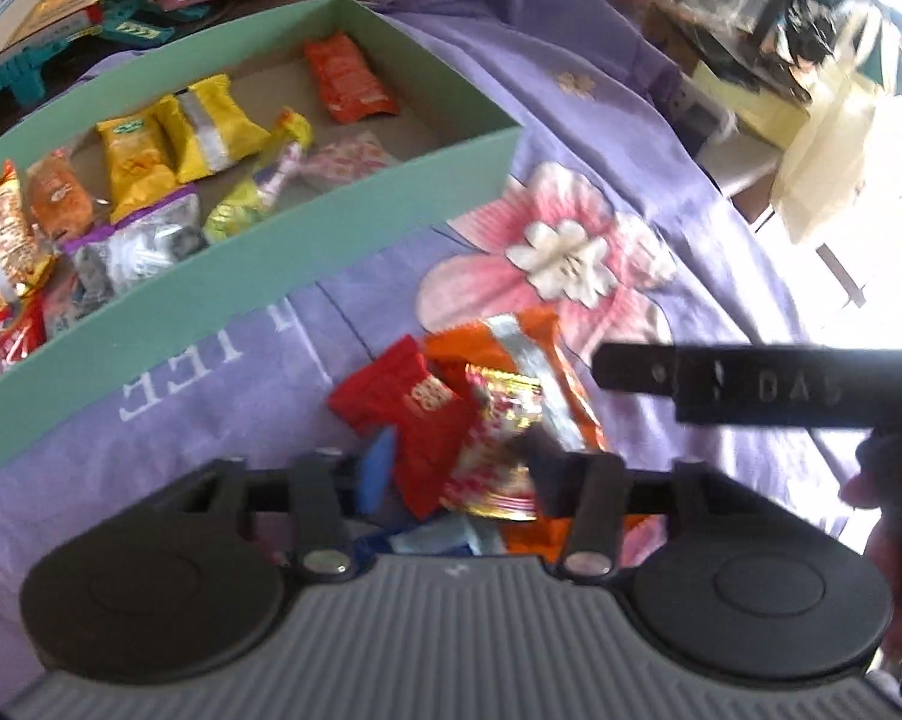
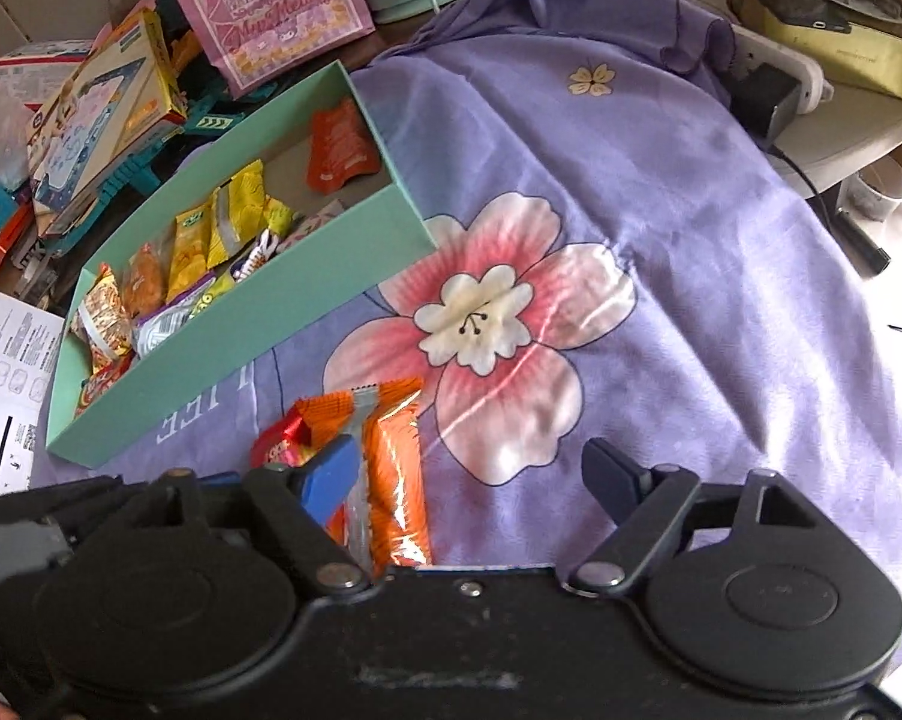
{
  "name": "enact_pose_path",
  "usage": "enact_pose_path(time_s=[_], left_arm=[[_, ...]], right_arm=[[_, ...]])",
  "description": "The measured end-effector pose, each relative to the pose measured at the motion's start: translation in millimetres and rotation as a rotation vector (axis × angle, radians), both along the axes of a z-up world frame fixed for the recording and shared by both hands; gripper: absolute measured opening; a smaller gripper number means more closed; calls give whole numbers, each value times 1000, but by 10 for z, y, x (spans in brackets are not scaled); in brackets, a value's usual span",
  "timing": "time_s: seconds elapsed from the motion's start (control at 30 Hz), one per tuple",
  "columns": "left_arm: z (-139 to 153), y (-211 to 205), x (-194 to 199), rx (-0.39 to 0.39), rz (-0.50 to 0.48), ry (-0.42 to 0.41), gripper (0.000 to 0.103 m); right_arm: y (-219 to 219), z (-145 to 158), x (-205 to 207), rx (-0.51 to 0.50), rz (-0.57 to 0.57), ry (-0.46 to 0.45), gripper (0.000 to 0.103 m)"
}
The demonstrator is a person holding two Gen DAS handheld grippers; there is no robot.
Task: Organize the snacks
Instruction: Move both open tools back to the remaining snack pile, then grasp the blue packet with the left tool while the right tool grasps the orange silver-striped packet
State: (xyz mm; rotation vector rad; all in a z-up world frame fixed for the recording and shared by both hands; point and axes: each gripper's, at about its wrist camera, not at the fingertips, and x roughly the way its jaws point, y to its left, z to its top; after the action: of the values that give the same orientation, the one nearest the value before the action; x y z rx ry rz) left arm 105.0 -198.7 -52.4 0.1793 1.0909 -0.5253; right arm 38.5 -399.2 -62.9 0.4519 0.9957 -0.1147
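Fingers of the left gripper clench a red-and-gold foil snack packet from the pile beside the mint-green cardboard box, whereas the right gripper straddles an orange crinkly packet unclamped, needing closure, then boxing.

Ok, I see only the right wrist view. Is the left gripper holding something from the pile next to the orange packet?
Observer: Yes. The left gripper has a red packet and a red-gold packet between its fingers, and the pads seem to press on them from both sides.
Operator: Is anything hidden under those two?
Observer: A light blue packet lies below them, close to the gripper's body. Your view does not show it at all.
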Motion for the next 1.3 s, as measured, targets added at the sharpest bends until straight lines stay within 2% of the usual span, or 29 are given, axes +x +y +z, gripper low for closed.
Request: enact_pose_path(time_s=[0.17,0.37,0.43,0.53,0.6,0.73,0.83,0.9,0.97,1.03,1.17,1.3], left_arm=[[-69,304,205,25,96,32,25],[-165,594,352,31,178,56,25],[-174,677,392,9,191,64,27],[-157,724,397,3,185,51,38],[-145,705,365,8,152,46,46],[-120,599,246,8,55,29,47],[-74,453,85,8,-84,-7,52],[-73,342,-42,27,-192,-28,57],[-124,249,-144,62,-278,-31,58],[-147,223,-212,76,-308,-55,60],[-157,255,-188,72,-323,-15,61],[-201,313,-285,115,-370,-11,61]], right_arm=[[98,-5,74,-2,25,2,80],[347,-37,183,-20,96,29,75],[491,-58,199,-46,143,41,73],[679,-104,241,-113,192,59,59],[750,-115,260,-164,207,47,49],[685,-101,317,-175,169,36,49],[544,-103,322,-152,130,34,49],[477,-123,301,-143,120,33,49],[440,-138,274,-133,110,32,49],[438,-142,258,-131,105,32,49],[406,-147,216,-121,103,36,50],[415,-145,179,-117,99,34,50]])
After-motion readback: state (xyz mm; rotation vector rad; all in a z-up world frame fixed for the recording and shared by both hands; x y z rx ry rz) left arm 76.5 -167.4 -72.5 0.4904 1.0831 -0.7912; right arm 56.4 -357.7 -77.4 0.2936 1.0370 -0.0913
